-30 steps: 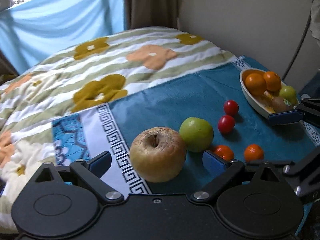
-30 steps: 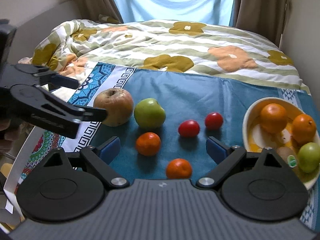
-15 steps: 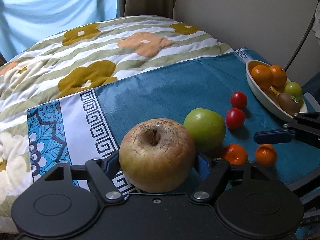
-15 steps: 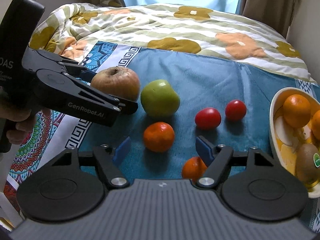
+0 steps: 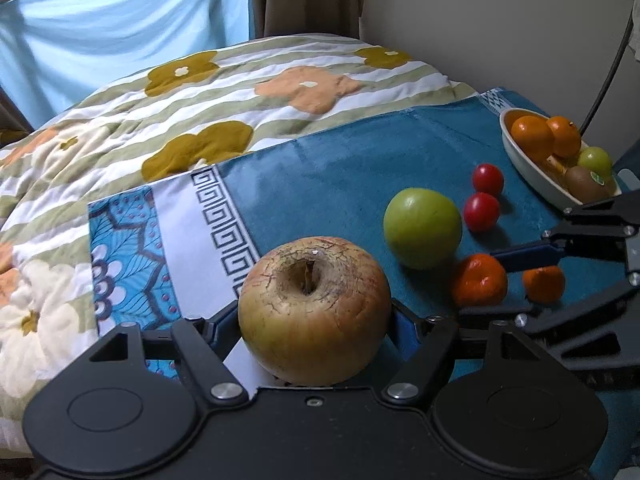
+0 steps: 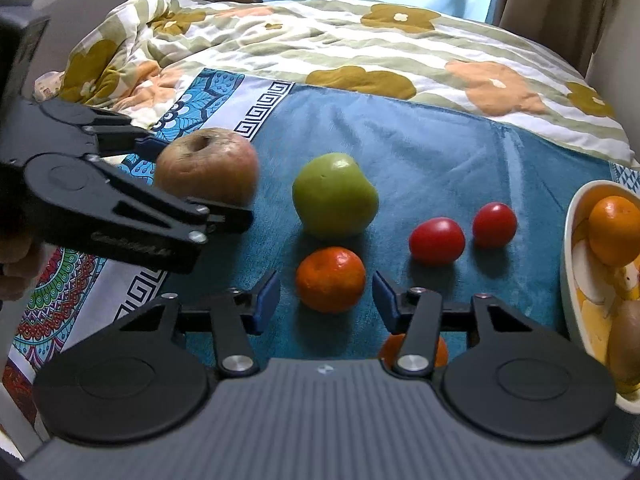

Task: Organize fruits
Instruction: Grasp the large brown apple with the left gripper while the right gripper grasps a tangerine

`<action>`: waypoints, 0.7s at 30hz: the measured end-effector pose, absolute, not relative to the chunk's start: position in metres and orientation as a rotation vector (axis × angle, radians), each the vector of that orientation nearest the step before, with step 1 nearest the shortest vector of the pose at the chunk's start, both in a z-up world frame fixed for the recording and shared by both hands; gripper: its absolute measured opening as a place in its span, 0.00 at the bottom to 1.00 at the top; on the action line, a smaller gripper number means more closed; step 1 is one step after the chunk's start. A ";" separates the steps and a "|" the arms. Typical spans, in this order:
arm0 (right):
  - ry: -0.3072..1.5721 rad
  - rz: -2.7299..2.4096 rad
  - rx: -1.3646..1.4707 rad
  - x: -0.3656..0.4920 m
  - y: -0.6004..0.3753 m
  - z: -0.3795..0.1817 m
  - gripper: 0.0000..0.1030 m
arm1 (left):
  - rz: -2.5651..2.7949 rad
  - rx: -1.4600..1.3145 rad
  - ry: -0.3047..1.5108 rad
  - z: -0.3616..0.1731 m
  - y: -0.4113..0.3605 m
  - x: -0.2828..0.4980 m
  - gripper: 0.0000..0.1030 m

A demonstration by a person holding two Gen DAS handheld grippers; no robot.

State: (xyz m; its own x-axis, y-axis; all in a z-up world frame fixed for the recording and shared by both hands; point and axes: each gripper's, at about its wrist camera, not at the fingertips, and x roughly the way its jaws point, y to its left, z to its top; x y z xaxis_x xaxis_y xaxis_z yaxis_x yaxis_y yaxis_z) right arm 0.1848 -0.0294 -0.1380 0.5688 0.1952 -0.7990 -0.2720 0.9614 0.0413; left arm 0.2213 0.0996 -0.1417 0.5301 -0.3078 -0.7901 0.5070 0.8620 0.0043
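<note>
Left gripper [image 5: 314, 320] clamped on wrinkled brown apple [image 5: 314, 310], pads pressing both sides of it. Apple over white patterned border of blue cloth [image 5: 340, 176]. Right gripper [image 6: 326, 294] with fingers apart, mandarin [image 6: 330, 279] between them, not touched. Green apple [image 6: 334, 195] just beyond mandarin. Two tomatoes [image 6: 437, 241] to right, near bowl [image 6: 570, 280] with fruits.
</note>
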 end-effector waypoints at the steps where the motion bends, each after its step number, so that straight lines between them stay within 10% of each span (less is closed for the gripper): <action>1: 0.927 0.274 -0.090 0.186 -0.030 -0.139 0.61 | -0.487 0.245 0.886 -0.142 0.101 0.220 0.75; 21: 0.884 0.316 -0.081 0.169 -0.042 -0.120 0.51 | -0.309 0.256 0.818 -0.116 0.102 0.164 0.75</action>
